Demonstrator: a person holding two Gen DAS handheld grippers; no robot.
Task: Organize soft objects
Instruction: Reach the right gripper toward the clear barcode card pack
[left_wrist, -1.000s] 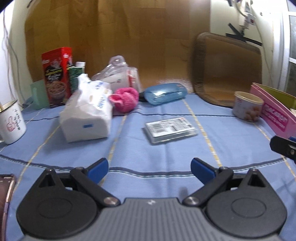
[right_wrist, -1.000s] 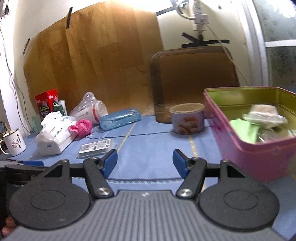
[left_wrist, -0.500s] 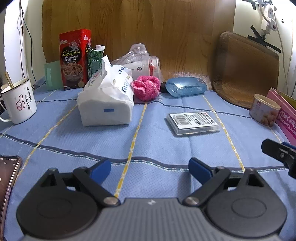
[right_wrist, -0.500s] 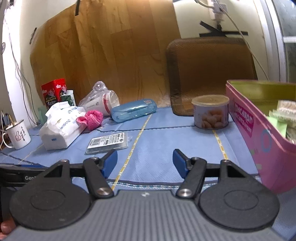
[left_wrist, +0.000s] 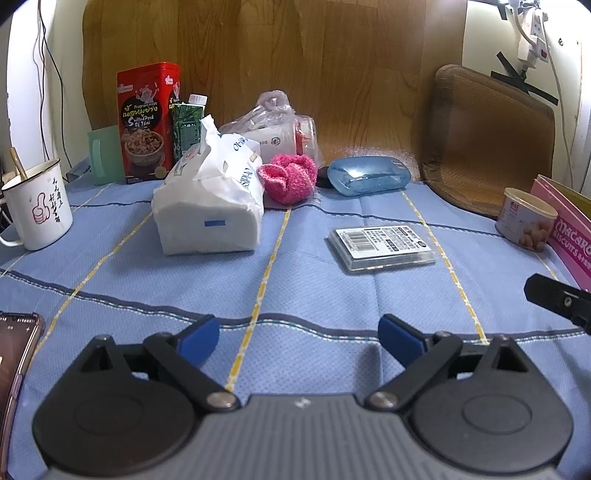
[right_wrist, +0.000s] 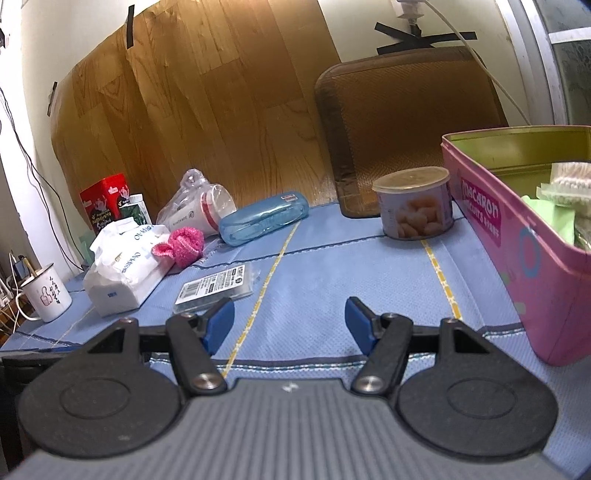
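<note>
A fluffy pink knitted bundle (left_wrist: 290, 178) (right_wrist: 183, 240) lies at the back of the blue cloth, touching a white tissue pack (left_wrist: 210, 201) (right_wrist: 123, 266). At the right stands a pink macaron tin (right_wrist: 517, 236) (left_wrist: 567, 225), lid off, with green and white soft items inside. My left gripper (left_wrist: 299, 338) hovers low over the near cloth, open, nothing between its blue pads. My right gripper (right_wrist: 290, 323) is open too and empty, with the tin to its right. In the left wrist view a black part of the right gripper (left_wrist: 557, 299) shows at the right edge.
A flat clear barcode case (left_wrist: 382, 246) lies mid-cloth. Behind are a blue glasses case (left_wrist: 367, 174), a bagged cup (left_wrist: 280, 134), a red snack tin (left_wrist: 147, 122), a green carton (left_wrist: 188, 125). A white mug (left_wrist: 37, 205) stands left, a phone (left_wrist: 14, 354) near left, a nut can (left_wrist: 526, 219) by the tin.
Both views have rolled and shifted a little: in the right wrist view the pink tin slid right and less of its inside shows. Nothing on the cloth moved; both grippers stayed open.
</note>
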